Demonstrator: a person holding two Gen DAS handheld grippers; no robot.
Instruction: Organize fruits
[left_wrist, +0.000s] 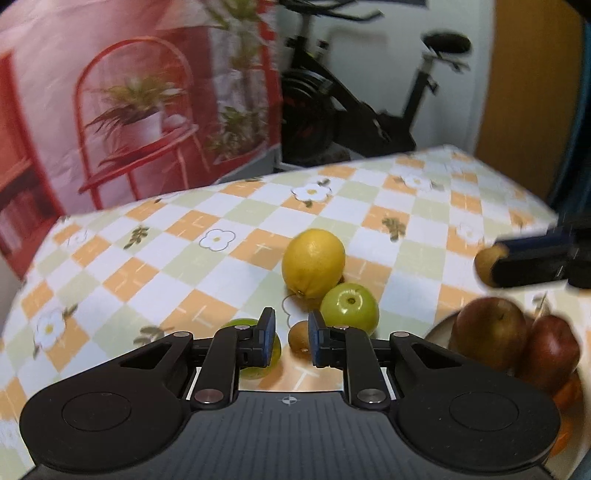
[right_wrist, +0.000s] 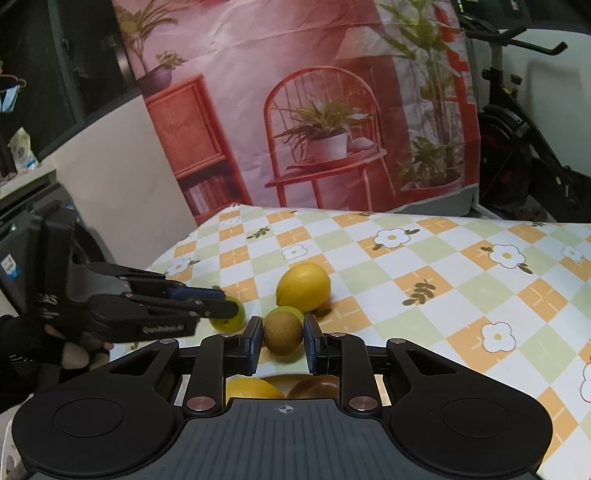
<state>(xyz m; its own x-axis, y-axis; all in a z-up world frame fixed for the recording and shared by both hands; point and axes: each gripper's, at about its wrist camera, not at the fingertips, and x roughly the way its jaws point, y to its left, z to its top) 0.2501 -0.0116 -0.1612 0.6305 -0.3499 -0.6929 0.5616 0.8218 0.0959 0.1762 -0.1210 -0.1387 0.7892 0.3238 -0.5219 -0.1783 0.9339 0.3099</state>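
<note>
The right gripper (right_wrist: 283, 341) pinches a brown kiwi (right_wrist: 283, 333) between its pads, held above a plate whose contents – a yellow fruit and a brown one – are mostly hidden under the gripper body. The left gripper (left_wrist: 291, 341) hovers narrowly parted and holding nothing, a small kiwi (left_wrist: 299, 335) in its gap below. On the checkered tablecloth (left_wrist: 192, 258), a lemon (left_wrist: 313, 263) sits at 12 o'clock of a green apple (left_wrist: 349, 308); another green fruit (left_wrist: 255, 349) is half hidden behind the left finger. Red apples (left_wrist: 491, 332) fill a bowl at 3 o'clock – cut off.
</note>
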